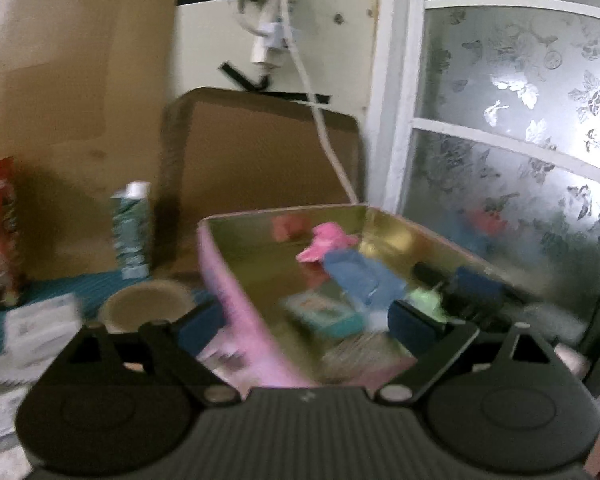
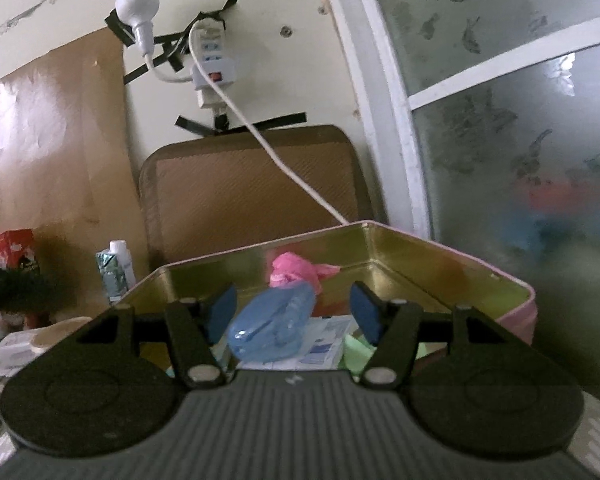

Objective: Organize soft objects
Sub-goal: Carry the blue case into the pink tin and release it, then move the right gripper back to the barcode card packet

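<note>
Both tongs stand open and empty over the tin box (image 2: 452,268), the right tongs (image 2: 294,314) framing a blue soft piece (image 2: 270,330) without pinching it, the left tongs (image 1: 300,320) apart, since pink (image 2: 290,270) and green (image 2: 354,350) pieces already lie gathered inside.

The right tool (image 2: 294,312) is seen held over the near rim of an open tin (image 2: 452,264) with a pink outer wall and a golden inside. Its jaws stand apart, and a blue crumpled soft object (image 2: 270,330) lies between the blue pads (image 2: 222,310), clear of both. A pink soft object (image 2: 294,270) is seen behind it near the tin's far wall, and a pale green one (image 2: 354,348) at the lower right. Flat printed packets (image 2: 320,346) are spread on the tin's floor. A brown cushion (image 2: 240,188) is leaned against the wall behind the tin, crossed by a white cable (image 2: 284,160).
</note>
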The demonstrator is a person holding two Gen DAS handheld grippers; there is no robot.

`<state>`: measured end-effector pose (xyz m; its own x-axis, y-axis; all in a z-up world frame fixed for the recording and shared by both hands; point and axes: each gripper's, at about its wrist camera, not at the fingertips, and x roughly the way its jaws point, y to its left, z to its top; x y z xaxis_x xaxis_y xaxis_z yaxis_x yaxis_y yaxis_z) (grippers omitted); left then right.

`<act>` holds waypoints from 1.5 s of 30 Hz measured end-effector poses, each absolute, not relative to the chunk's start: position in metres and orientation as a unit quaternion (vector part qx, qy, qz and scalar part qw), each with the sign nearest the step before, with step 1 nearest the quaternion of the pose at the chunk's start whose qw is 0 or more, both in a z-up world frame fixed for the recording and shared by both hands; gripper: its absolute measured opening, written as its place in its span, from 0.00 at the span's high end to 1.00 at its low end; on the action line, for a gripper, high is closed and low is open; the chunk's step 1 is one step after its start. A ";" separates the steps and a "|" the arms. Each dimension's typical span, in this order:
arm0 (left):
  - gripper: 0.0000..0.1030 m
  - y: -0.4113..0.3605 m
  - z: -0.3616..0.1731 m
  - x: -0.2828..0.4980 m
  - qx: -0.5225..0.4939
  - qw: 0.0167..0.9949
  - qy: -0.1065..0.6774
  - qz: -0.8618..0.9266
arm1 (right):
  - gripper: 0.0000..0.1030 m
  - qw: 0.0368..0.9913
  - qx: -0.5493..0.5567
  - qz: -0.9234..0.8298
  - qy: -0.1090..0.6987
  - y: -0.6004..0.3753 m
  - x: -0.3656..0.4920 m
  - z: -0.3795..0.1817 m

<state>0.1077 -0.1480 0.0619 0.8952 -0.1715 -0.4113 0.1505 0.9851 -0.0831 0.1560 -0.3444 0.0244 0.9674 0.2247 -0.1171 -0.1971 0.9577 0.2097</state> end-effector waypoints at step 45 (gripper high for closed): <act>0.05 0.114 -0.004 -0.038 -0.251 0.938 0.173 0.168 | 0.30 0.788 -0.174 0.533 0.254 -0.033 0.095 0.027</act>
